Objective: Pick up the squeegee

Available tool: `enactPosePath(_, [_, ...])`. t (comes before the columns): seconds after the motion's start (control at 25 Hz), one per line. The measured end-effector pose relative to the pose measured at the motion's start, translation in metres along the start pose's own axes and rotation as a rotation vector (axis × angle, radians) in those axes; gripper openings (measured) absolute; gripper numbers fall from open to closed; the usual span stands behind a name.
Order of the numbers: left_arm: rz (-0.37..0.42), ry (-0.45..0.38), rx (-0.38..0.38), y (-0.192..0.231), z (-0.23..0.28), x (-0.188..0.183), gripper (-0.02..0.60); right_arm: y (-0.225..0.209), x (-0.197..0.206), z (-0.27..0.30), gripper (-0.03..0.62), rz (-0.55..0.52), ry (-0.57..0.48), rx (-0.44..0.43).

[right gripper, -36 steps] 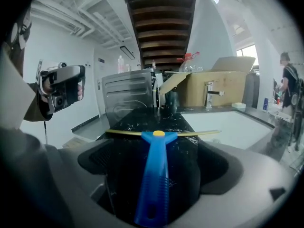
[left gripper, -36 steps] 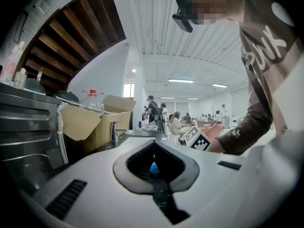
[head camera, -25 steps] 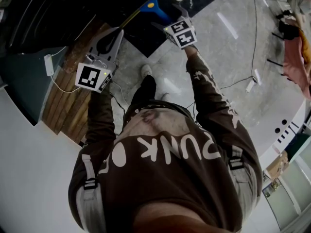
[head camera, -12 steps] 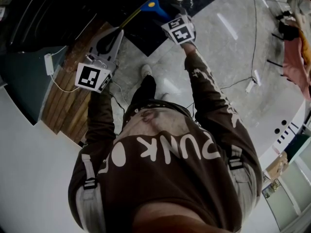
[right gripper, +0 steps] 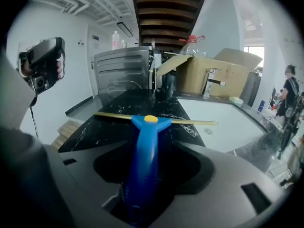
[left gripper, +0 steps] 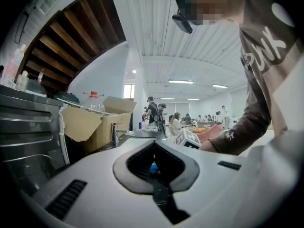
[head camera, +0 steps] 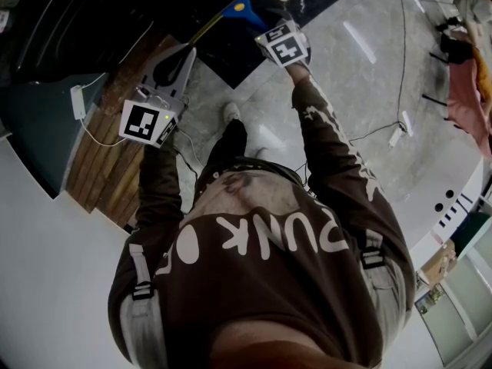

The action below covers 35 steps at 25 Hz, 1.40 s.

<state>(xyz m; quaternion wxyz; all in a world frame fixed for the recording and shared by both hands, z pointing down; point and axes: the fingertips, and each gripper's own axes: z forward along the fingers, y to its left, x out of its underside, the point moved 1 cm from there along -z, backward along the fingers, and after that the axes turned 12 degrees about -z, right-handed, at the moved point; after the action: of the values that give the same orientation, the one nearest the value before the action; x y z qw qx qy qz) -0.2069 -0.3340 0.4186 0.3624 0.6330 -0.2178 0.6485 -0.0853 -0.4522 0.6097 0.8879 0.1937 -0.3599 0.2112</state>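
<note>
The squeegee has a blue handle [right gripper: 144, 151] and a long yellow blade [right gripper: 190, 122], and it lies on a black marble counter [right gripper: 104, 127]. In the head view its handle [head camera: 240, 9] shows at the top centre. My right gripper [right gripper: 144, 175] reaches down over it, and the handle runs up the gap between the jaws. The jaws have just been closing and now sit against the handle's sides. In the head view the right gripper [head camera: 260, 21] is just right of the handle. My left gripper [head camera: 187, 52] hangs apart at the left, shut and holding nothing; its seam [left gripper: 153, 148] is closed.
Behind the counter stand a steel appliance [right gripper: 121, 75], a cardboard box [right gripper: 213, 75] and a tap over a white sink [right gripper: 228, 125]. Wooden steps [head camera: 115, 167] and a power strip [head camera: 77, 102] lie at my left. Cables cross the grey floor [head camera: 369, 75]. People stand far behind.
The right gripper's marker cube has shifted and tilted slightly over the blue handle. The left gripper has not moved.
</note>
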Motion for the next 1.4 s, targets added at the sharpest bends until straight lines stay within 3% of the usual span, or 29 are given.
enactPosePath(0.16, [0.001, -0.002, -0.001, -0.002, -0.002, -0.001, 0.002, 0.005, -0.003, -0.001, 0.152, -0.027, 0.008, -0.009])
enactPosePath(0.92, [0.012, -0.013, -0.017, -0.005, -0.014, -0.005, 0.002, 0.003, -0.009, -0.012, 0.144, -0.001, -0.066, 0.065])
enactPosePath(1.4, [0.04, -0.021, -0.033, -0.013, -0.022, -0.014, 0.002, 0.005, -0.033, -0.054, 0.145, -0.035, -0.161, 0.092])
